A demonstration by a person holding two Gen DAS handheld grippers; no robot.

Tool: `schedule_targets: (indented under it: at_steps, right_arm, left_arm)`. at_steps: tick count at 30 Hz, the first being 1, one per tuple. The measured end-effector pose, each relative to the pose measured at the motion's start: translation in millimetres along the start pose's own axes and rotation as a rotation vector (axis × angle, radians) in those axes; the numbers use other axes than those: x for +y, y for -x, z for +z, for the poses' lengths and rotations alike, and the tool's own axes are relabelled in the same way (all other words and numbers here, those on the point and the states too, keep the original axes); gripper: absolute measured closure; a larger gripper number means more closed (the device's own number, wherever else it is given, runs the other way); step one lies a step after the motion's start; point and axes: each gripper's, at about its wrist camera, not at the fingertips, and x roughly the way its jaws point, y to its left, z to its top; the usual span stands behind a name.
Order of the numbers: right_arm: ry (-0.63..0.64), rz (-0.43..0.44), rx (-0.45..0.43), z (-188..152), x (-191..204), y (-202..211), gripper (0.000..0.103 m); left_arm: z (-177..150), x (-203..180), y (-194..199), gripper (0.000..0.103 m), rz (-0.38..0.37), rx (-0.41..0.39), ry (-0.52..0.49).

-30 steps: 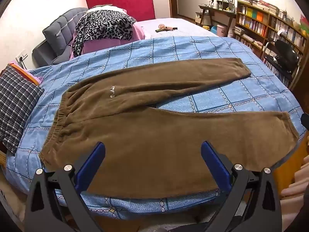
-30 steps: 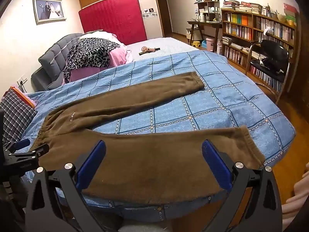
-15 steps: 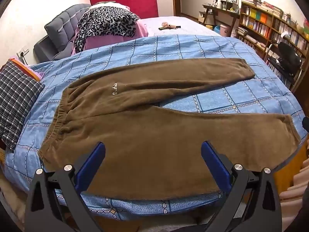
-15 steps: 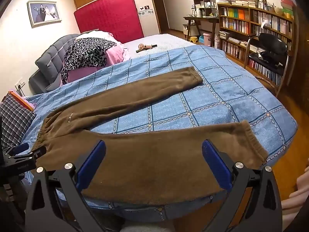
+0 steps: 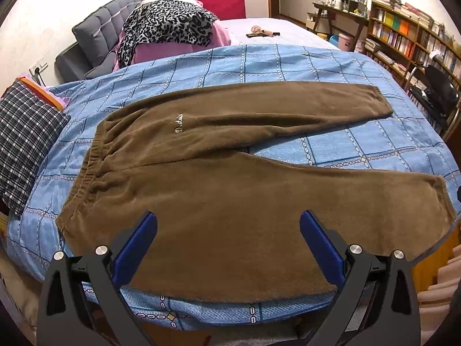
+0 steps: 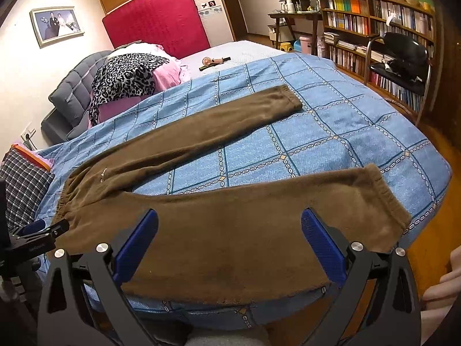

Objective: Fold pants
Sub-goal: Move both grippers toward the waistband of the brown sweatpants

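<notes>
Left wrist view shows us brown pants (image 5: 230, 178) spread flat on the blue bedspread (image 5: 288, 63), with our left gripper (image 5: 229, 230) and right gripper (image 6: 229, 230) both gaping wide, holding nothing.

Bedroom: red headboard (image 6: 157, 17), bookshelves (image 6: 377, 23), wooden floor (image 6: 426, 248).

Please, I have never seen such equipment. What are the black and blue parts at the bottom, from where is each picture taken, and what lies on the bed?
Each picture comes from a camera on a hand-held gripper, looking forward along its two blue-padded fingers. A person holds one per hand; no robot is there. The left gripper faces the waistband side, the right gripper the leg ends. Brown pants lie flat on a blue checked bedspread, legs spread apart. Both grippers are open and hold nothing. A plaid pillow lies at the left.
</notes>
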Motion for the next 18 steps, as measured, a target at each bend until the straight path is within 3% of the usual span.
schedule_targets:
  at_steps: [18]
  right_arm:
    - [-0.005,0.010,0.060,5.1,8.8,-30.2,0.003]
  left_arm:
    - [9.8,20.6,-29.3,0.005,0.006,0.052,0.044]
